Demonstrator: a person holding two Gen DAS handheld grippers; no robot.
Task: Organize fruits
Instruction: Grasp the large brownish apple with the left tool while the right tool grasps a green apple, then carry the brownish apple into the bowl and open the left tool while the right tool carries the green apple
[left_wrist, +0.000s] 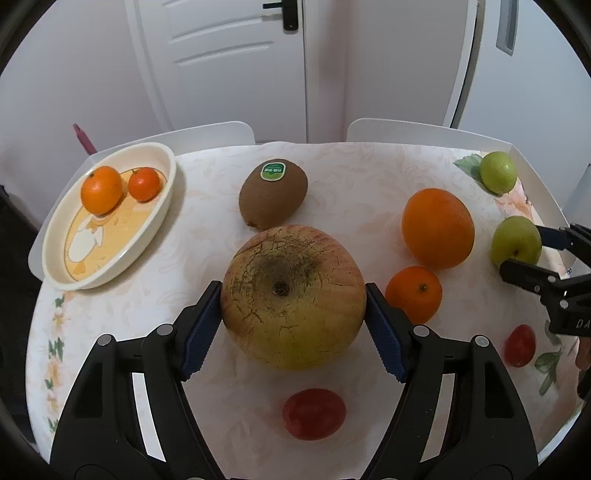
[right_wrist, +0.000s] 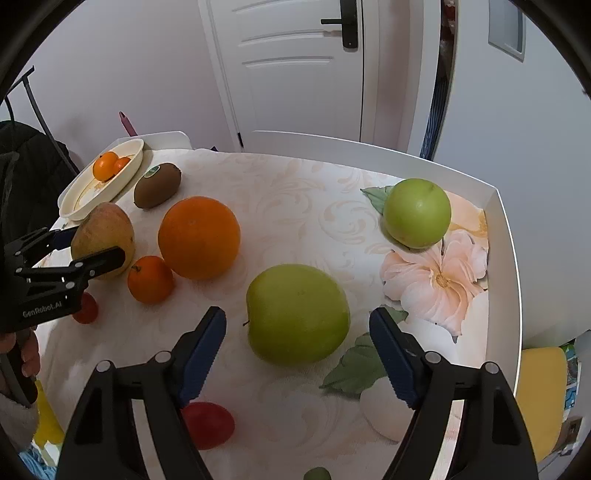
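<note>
The left gripper (left_wrist: 293, 308) jaws pinch the big apple (left_wrist: 293, 295) at its wide middle; it looks heavy, hard and smooth. The right gripper (right_wrist: 297, 341) jaws are spread around the green apple (right_wrist: 297, 314).

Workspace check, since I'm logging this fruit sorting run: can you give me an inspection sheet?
Surface: round table under a floral cloth.
Job's things: cream dish holding two tangerines; kiwi, large orange, small tangerine, two green apples, red fruits loose.
Clutter: white egg-like object.
Grippers: left claw pads against the big apple; right claw open around a green apple.
Cables: nothing seen.
Surroundings: white door, chair backs.
</note>
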